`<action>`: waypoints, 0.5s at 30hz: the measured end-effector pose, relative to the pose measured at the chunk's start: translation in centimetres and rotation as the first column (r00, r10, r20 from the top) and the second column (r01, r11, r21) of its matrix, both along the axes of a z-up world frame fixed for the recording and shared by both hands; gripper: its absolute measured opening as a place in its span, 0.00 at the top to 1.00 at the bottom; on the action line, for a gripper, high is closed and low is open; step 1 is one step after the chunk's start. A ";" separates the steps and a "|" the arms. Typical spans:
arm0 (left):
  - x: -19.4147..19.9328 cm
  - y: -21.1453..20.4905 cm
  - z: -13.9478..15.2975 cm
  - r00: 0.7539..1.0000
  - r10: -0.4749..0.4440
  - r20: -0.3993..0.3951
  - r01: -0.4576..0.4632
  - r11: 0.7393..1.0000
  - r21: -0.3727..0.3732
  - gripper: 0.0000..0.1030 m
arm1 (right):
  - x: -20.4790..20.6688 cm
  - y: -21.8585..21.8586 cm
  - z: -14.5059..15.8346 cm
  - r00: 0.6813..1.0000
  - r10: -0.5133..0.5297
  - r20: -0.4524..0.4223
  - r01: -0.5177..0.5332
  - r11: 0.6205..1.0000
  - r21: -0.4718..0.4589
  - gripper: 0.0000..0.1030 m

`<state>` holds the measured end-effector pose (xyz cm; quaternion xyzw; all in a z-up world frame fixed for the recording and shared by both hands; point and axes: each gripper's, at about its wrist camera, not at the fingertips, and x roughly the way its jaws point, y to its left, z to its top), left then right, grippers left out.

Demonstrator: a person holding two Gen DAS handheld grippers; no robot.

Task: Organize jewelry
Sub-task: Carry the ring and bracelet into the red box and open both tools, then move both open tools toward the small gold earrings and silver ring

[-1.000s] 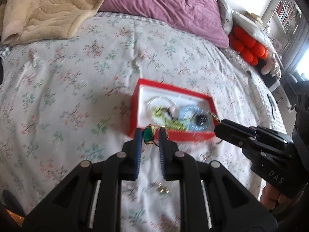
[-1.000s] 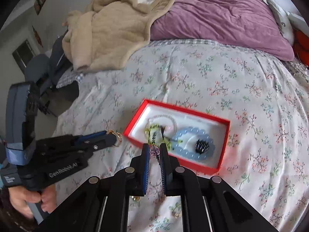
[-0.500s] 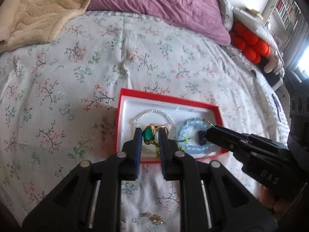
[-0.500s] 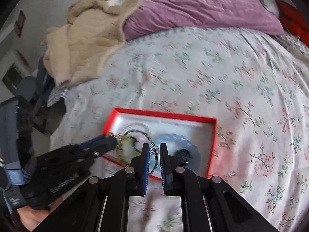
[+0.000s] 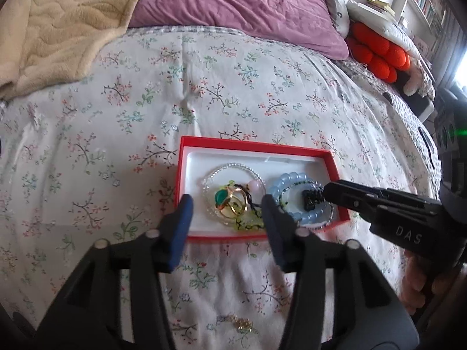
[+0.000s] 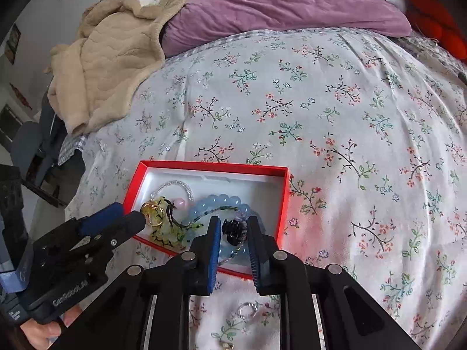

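A red box with a white lining (image 5: 186, 186) (image 6: 284, 204) lies on the floral bedspread. In it are a clear bead bracelet (image 5: 230, 166), a pale blue bead bracelet (image 5: 287, 178) (image 6: 221, 199), a yellow-green bead piece (image 6: 166, 234), a black charm (image 5: 308, 198) (image 6: 232, 230) and a gold ring with a green stone (image 5: 230, 202). My left gripper (image 5: 226, 204) (image 6: 137, 218) is open over the box's near left part, the ring lying loose between its fingers. My right gripper (image 6: 233, 227) (image 5: 328, 192) is open over the blue bracelet and charm.
A small gold piece (image 5: 242, 323) and a silver ring (image 6: 247, 310) lie on the bedspread in front of the box. A beige blanket (image 5: 58, 20) and a purple duvet (image 5: 233, 3) lie at the far end of the bed. Orange cushions (image 5: 376, 52) sit at the far right.
Both grippers moved over the box and opened. The green-stone ring left my left gripper and lies in the box. The beaded cord left my right gripper and lies on the blue bracelet.
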<state>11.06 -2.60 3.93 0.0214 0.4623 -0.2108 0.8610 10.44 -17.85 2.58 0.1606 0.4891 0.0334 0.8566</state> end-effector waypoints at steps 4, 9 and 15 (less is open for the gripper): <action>-1.4 0.2 0.9 1.000 0.002 0.029 -0.003 0.999 0.038 0.35 | -1.1 0.0 1.2 1.000 0.000 0.010 0.000 1.000 -0.005 0.52; -3.3 0.7 1.7 0.999 0.007 0.052 -0.011 0.996 0.083 0.23 | -3.2 -0.1 3.2 0.998 -0.023 0.062 0.024 1.000 -0.012 0.29; -5.6 1.8 1.9 0.997 0.053 0.051 -0.060 0.986 0.155 0.14 | -5.3 0.4 4.6 0.998 -0.034 0.061 0.038 0.997 -0.065 0.21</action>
